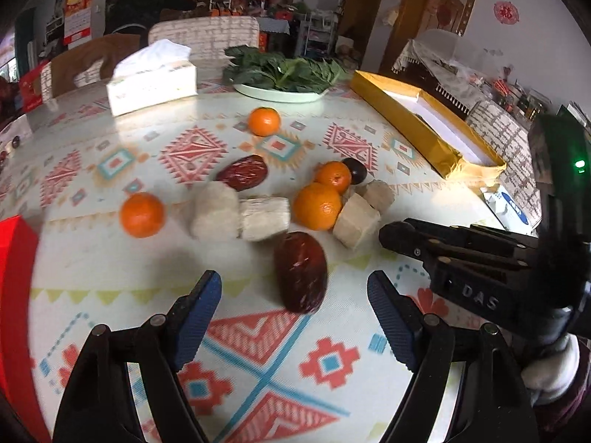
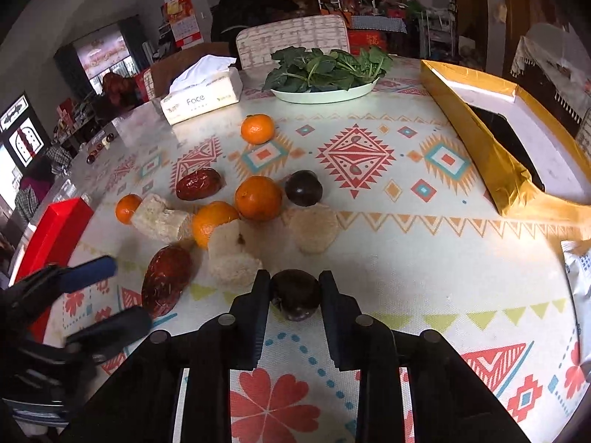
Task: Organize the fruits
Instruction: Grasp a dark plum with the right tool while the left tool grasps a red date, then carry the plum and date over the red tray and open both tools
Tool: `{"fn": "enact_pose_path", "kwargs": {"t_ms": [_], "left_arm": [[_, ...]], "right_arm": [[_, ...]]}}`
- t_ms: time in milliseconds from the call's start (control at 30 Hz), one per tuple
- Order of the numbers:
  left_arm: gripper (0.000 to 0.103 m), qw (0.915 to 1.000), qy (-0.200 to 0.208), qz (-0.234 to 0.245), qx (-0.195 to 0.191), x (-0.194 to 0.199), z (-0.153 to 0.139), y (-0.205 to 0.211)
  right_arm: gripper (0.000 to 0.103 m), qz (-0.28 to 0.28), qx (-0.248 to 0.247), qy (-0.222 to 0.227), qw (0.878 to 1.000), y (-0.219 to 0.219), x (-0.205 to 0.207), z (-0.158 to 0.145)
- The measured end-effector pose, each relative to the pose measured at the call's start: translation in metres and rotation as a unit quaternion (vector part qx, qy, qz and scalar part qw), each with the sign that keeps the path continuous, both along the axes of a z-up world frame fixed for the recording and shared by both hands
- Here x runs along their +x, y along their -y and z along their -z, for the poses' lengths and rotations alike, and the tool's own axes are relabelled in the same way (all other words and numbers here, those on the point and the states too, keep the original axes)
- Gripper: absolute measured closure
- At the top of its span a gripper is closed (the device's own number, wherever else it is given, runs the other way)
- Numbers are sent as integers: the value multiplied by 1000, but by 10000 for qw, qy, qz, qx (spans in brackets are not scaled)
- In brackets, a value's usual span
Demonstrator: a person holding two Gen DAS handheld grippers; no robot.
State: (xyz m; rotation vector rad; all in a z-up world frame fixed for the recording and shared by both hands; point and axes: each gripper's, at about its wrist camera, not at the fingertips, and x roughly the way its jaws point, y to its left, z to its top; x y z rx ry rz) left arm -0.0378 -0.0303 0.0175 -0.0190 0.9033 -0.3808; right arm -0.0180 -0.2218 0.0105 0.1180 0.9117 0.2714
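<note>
Right gripper (image 2: 294, 291) clamped on a round dark plum (image 2: 295, 294), no evident long axis. Left gripper (image 1: 294, 313) spread wide; large date (image 1: 300, 271) lies lengthwise just ahead, between its fingers.

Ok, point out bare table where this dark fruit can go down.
Bare cloth lies between the dark plum and the gold box, also ahead of the right gripper. Crowded leftward around the oranges and dates.

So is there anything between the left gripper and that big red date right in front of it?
Nothing visible. The left gripper is open, and the red date lies on bare tablecloth just ahead of its fingertips. The pale chunks and orange sit beyond it.
</note>
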Motion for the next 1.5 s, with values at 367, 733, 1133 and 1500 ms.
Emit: {"fn": "enact_pose_path", "kwargs": {"t_ms": [367,733,1133,1500], "left_arm": [[71,9999,-35,-43,100,4,9,7],[71,9956,333,-769,-430,-40,-20,-61],[71,9827,913,-1539,-472,-110,-45,-156],[71,9679,900,-2245,-677,-130,-40,-227]], "right_arm": [[74,89,120,94,9998,4,-3,-4],[74,240,455,157,9986,15,-5,-6],[74,66,1849,-10,9827,21,-22,-17],[74,-775,2844,-526,9541,-35,-29,-32]]}}
